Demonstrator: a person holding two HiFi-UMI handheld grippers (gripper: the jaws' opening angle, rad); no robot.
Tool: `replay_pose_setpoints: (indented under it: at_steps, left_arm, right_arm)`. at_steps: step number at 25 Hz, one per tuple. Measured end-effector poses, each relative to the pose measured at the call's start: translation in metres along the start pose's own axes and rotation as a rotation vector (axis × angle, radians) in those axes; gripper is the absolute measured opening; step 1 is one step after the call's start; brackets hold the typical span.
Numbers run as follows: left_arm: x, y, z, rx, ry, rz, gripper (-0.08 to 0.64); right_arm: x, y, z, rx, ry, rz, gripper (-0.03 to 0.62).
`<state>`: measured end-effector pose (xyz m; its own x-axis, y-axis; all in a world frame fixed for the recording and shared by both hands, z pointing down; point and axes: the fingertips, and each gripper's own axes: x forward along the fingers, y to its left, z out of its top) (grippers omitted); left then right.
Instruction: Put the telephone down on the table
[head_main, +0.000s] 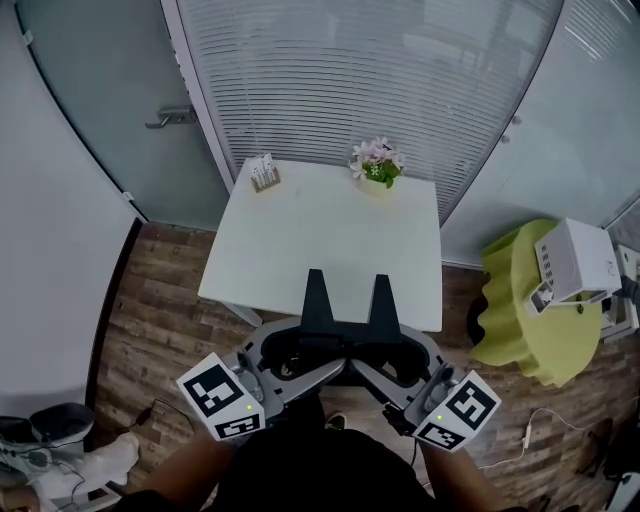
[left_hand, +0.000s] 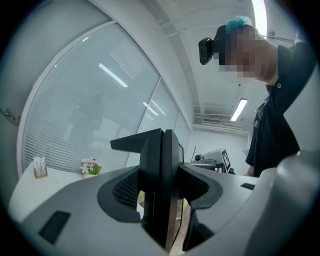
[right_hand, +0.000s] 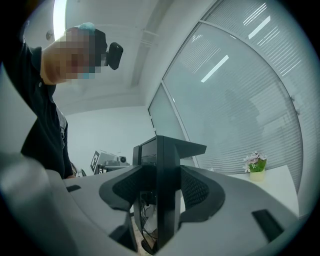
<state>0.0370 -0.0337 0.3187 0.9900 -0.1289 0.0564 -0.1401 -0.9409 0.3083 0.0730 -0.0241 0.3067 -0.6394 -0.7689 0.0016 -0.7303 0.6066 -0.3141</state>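
The black telephone (head_main: 318, 305) hangs between my two grippers, just short of the near edge of the white table (head_main: 300, 240). Two of its dark prongs reach out over the tabletop. My left gripper (head_main: 303, 352) grips its left end and my right gripper (head_main: 388, 354) its right end. In the left gripper view the grey jaws of the left gripper (left_hand: 162, 195) press on the telephone (left_hand: 159, 165), which stands edge-on between them. The right gripper view shows the right gripper (right_hand: 160, 195) shut on the telephone (right_hand: 162, 170) in the same way. The telephone's underside is hidden.
A small pot of pink flowers (head_main: 377, 165) and a card holder (head_main: 264, 172) stand at the table's far edge. To the right a yellow-green stool (head_main: 525, 310) carries a white box (head_main: 578, 262). Blinds and a glass door (head_main: 170, 117) lie behind; the floor is wood.
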Motion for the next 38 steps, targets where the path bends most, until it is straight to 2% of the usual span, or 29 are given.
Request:
replay_pose_setpoints:
  at_steps: [8, 15, 29, 38]
  left_arm:
    - [0.022, 0.065, 0.019, -0.006, 0.022, -0.058, 0.235]
    - [0.034, 0.114, 0.021, -0.036, 0.045, -0.092, 0.235]
    - [0.061, 0.213, -0.010, -0.151, 0.138, -0.118, 0.235]
    - [0.100, 0.272, -0.059, -0.316, 0.186, -0.100, 0.235]
  right_arm:
    - [0.044, -0.051, 0.014, 0.010, -0.012, -0.061, 0.249]
    - [0.077, -0.087, 0.011, 0.030, 0.010, -0.104, 0.250]
    - [0.136, -0.168, -0.028, 0.150, 0.077, -0.160, 0.250]
    - [0.153, -0.240, -0.073, 0.251, 0.161, -0.169, 0.250]
